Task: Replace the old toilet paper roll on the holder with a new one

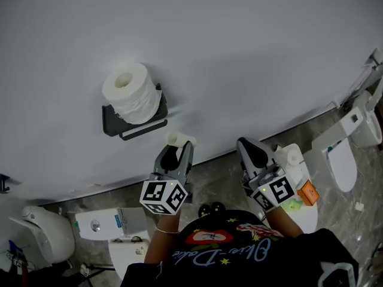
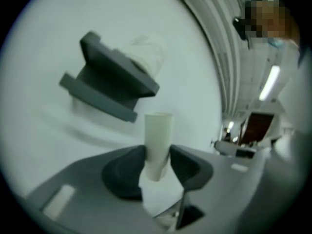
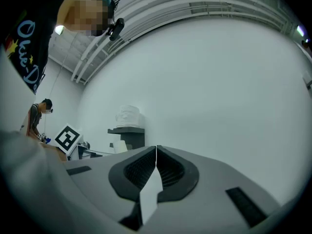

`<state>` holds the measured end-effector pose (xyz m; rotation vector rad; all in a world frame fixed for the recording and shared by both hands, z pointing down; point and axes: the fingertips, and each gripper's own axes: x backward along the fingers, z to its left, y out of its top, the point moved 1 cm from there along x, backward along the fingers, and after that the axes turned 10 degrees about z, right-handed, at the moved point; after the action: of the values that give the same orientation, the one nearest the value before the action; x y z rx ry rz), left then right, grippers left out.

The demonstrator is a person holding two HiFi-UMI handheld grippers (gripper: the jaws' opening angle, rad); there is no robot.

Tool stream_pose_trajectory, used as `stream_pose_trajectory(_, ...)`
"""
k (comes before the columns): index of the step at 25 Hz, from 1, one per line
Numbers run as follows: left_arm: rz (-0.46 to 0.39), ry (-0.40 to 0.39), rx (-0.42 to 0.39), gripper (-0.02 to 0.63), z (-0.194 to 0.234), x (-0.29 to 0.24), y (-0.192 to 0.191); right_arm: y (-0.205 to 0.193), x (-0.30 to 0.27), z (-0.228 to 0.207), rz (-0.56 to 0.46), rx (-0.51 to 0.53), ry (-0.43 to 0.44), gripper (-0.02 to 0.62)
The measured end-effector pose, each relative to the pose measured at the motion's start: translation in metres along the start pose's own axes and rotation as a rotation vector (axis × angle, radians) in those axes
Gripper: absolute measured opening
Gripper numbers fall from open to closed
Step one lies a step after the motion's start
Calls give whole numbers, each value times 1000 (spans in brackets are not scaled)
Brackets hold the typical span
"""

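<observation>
White wall (image 1: 239,52) is the bg. Upper left of head view: holder (image 1: 114,123) fixed to wall w/ full roll (image 1: 133,93) sat on its top shelf (image 3: 126,130). Core hole faces up at cam, so roll's axis is approx vertical. Prob parked there for easy reach, not yet threaded on the lower bar (image 1: 143,130).

Just below & right, left gripper (image 1: 178,150) pinches a bare tube (image 1: 179,139) near one end, squeezed from both sides. Tube is clear of holder and looks like the spent core. In left gripper view its long axis runs up-down in frame, free end toward frame top, just under holder's lower edge.

Centre right: right gripper (image 1: 248,147) has jaws pressed together, nothing btwn, held aside near wall. Prob kept free to take the roll next.
</observation>
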<state>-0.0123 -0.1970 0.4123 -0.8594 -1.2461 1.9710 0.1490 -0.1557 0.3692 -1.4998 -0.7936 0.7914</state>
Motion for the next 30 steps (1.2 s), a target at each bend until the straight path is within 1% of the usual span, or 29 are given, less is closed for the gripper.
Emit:
stream_pose_trajectory(2, 13, 113, -179, 161, 10, 24, 9, 0, -9, 7, 2, -2, 35, 14)
stream_pose_trajectory(4, 12, 237, -326, 161, 20, 47, 17, 0, -17, 16, 1, -7, 74, 14)
stream_pose_trajectory(5, 11, 289, -368, 161, 26, 58, 19, -1, -21, 22, 2, -9, 94, 14)
stream_pose_trajectory(6, 11, 329, -382, 161, 31, 67, 19, -2, -25, 27, 4, -10, 113, 14)
stream_pose_trajectory(9, 17, 394, -349, 161, 45, 85, 13, -5, -33, 42, 14, -7, 161, 14)
stream_pose_trajectory(11, 15, 434, -352, 160, 50, 93, 12, -5, -37, 48, 18, -4, 184, 14)
stream_pose_trajectory(14, -1, 457, -354, 161, 50, 101, 15, -5, -42, 54, 21, 3, 205, 14)
stream_pose_trajectory(20, -3, 446, -379, 162, 48, 99, 19, -4, -47, 59, 22, 11, 219, 14)
stream_pose_trajectory(28, -24, 418, -366, 162, 44, 93, 23, -5, -45, 57, 24, 17, 203, 14)
stream_pose_trajectory(30, -25, 411, -363, 163, 44, 92, 23, -2, -45, 59, 16, 28, 219, 14)
